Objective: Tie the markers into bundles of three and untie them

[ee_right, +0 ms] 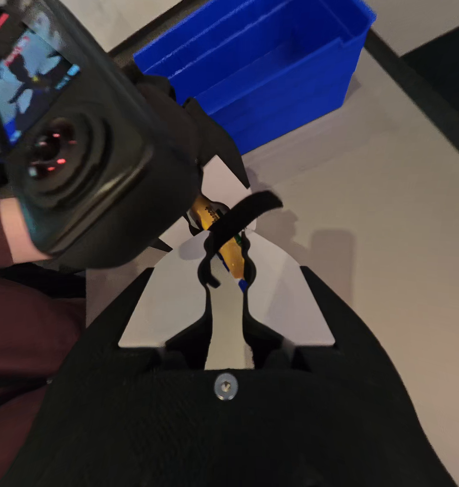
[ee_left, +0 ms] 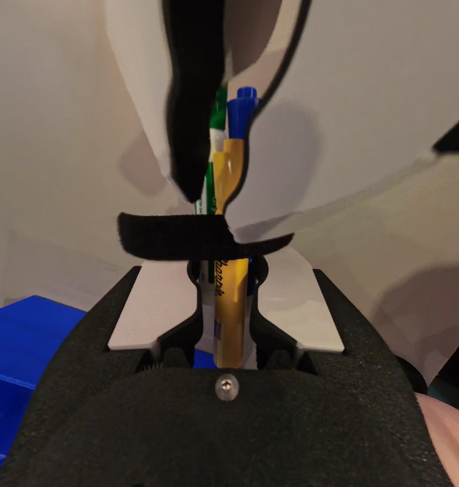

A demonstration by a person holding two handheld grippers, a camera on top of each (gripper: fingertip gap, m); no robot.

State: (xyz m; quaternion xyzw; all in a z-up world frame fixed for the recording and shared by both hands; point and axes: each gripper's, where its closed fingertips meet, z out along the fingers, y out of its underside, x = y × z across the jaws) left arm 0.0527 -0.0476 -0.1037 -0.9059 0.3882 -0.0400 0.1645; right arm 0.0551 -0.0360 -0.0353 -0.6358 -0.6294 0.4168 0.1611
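A: The markers? One yellow marker (ee_left: 229, 313), one green marker (ee_left: 212, 181), one blue marker (ee_left: 240, 116).
B: And the strap (ee_left: 181, 237)?
A: Black (fuzzy-looking), like both tools. The bin (ee_right: 262, 73) is bright blue, the table (ee_right: 368, 210) pale beige.

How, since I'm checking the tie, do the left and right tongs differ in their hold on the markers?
The left tongs clamp the markers on the near side of the black strap; the right tongs close round their far ends, beyond it. The markers run lengthwise along the left tongs but cross the right tongs at a slant. Both are narrowed around the same bundle.
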